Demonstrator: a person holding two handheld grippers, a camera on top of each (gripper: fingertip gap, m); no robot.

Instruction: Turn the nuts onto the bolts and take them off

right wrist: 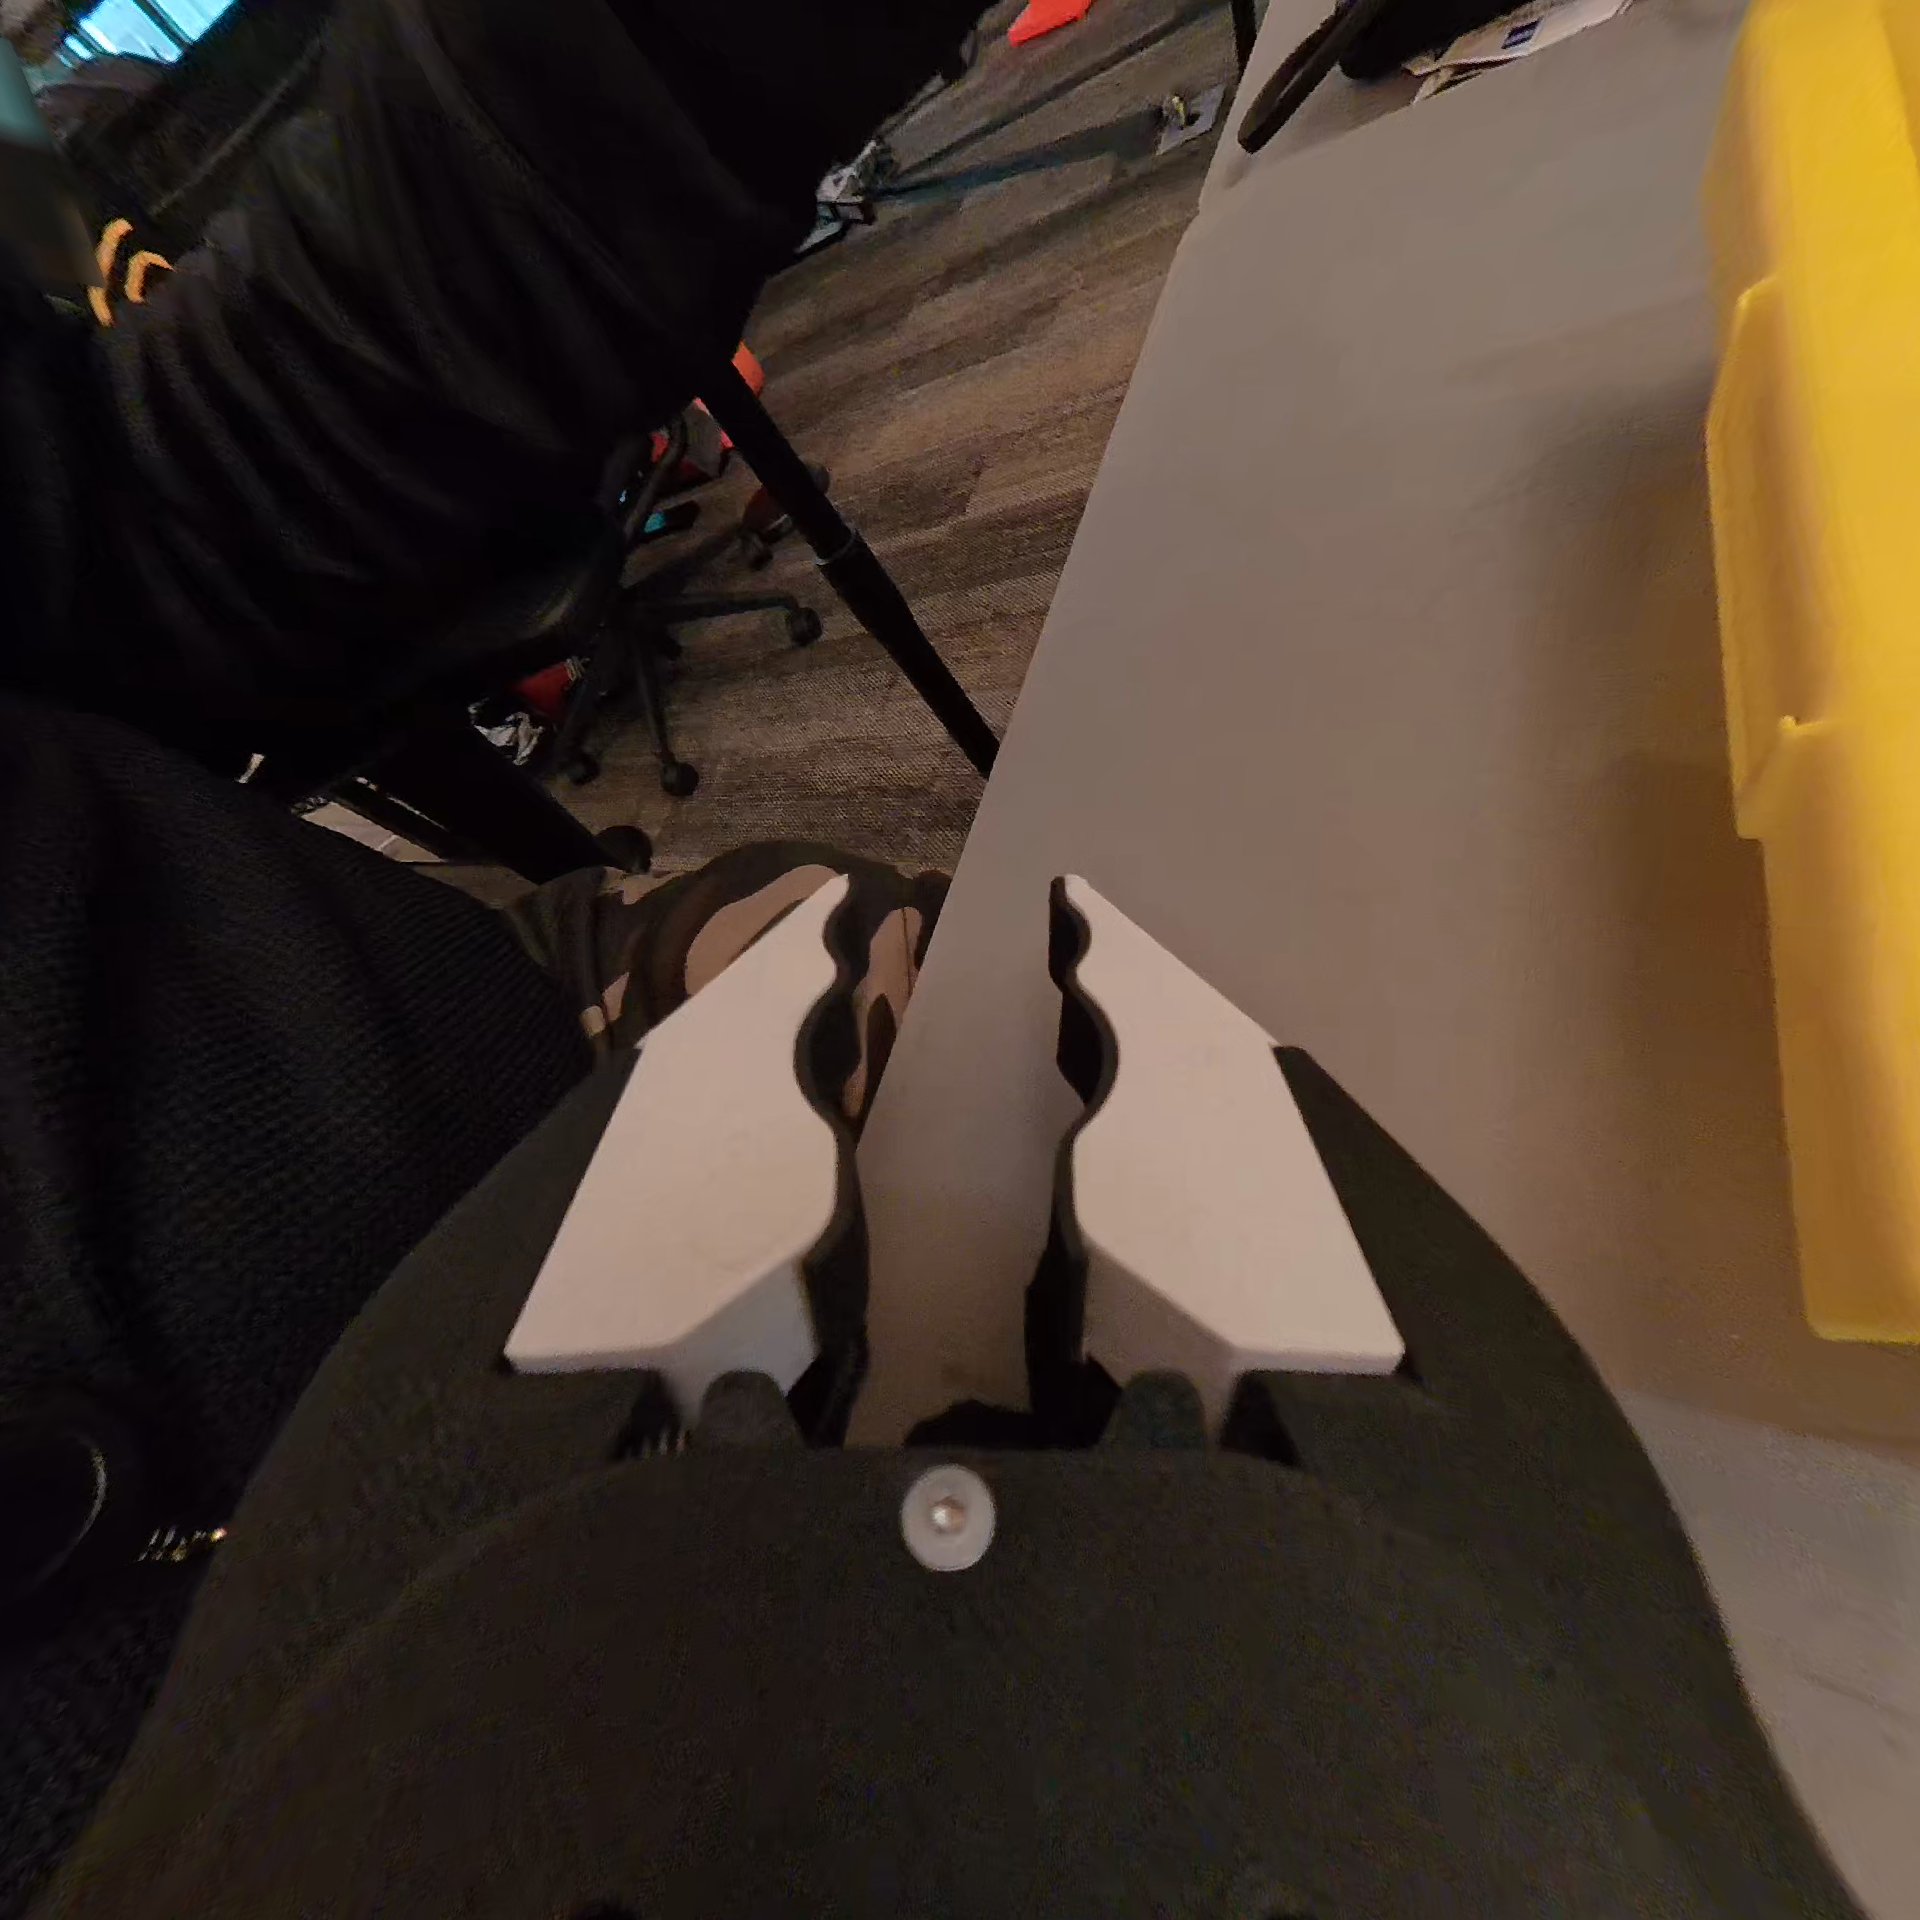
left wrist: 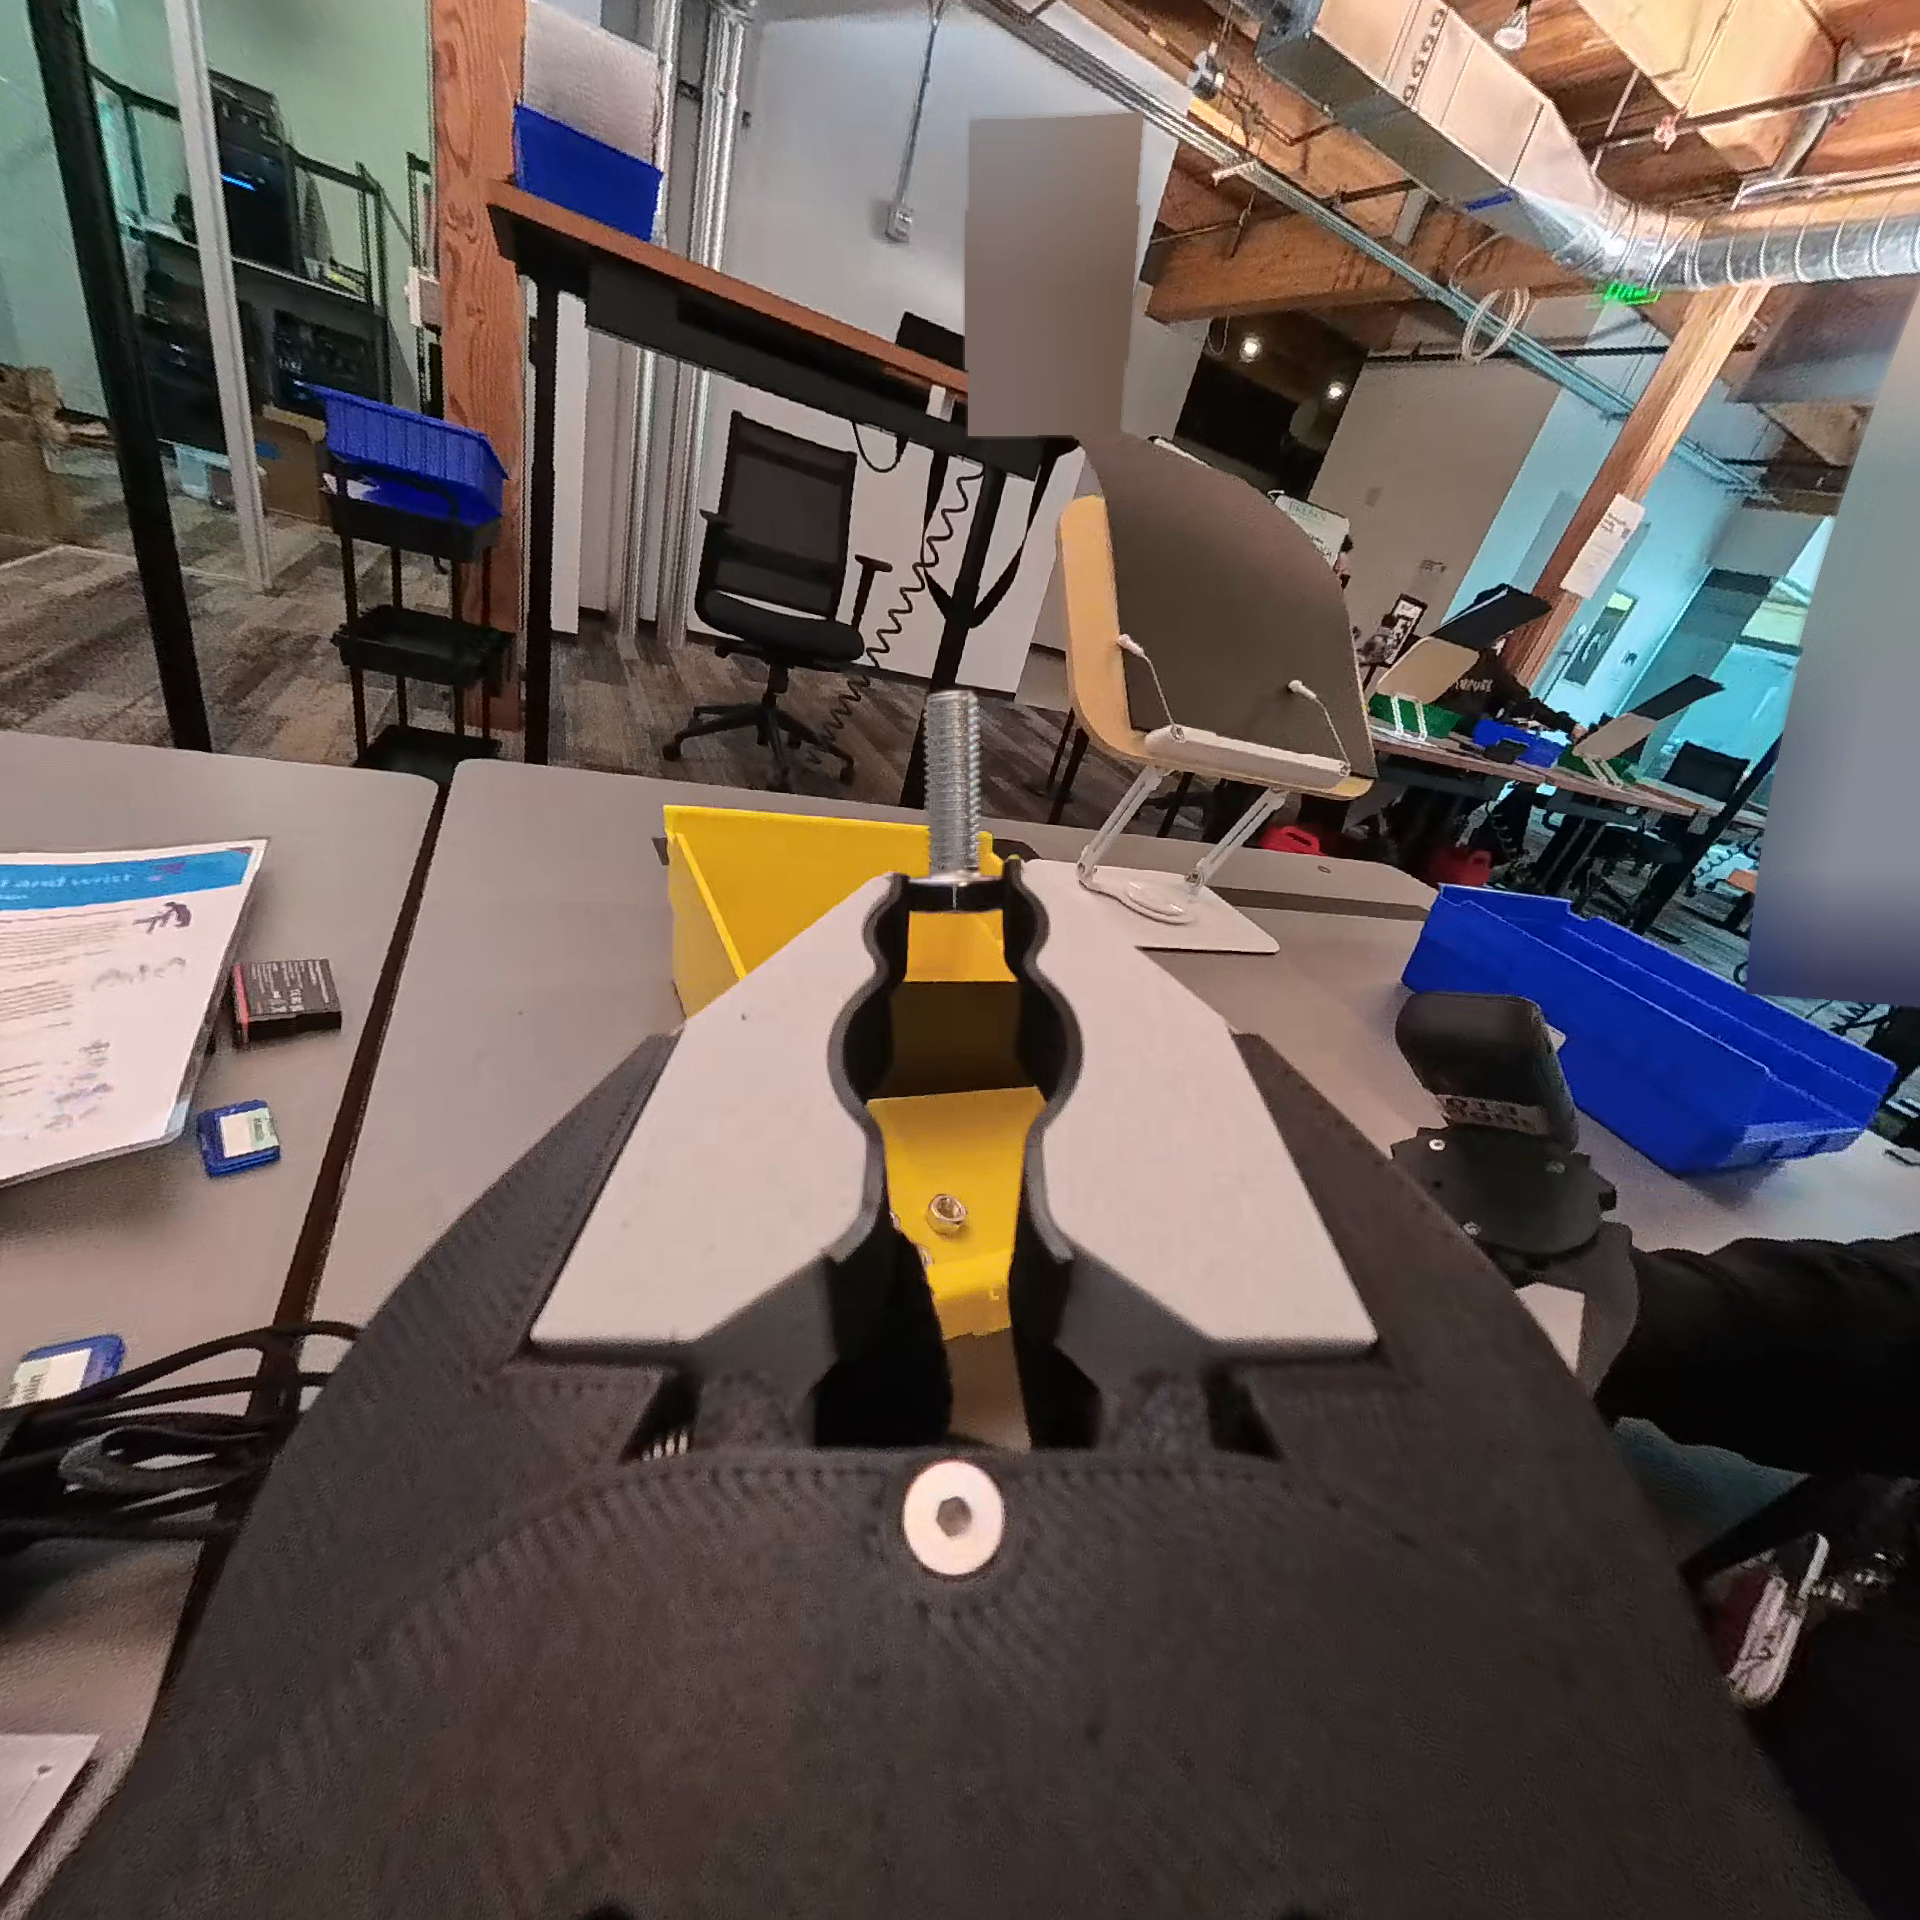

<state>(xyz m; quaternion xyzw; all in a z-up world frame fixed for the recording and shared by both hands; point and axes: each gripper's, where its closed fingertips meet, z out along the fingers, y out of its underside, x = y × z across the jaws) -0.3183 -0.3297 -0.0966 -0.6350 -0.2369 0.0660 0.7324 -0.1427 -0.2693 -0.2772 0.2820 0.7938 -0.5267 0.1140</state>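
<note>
The left gripper (left wrist: 956, 894) points level over the yellow bin (left wrist: 790, 894), its tips clamped on the head of a bolt (left wrist: 953, 779) that stands upright at 12 o'clock. A nut (left wrist: 945, 1211) lies in the bin below. The right gripper (right wrist: 951, 904) tilts along the table (right wrist: 1403, 623) edge, fingers apart and empty, bin at 3 o'clock
</note>
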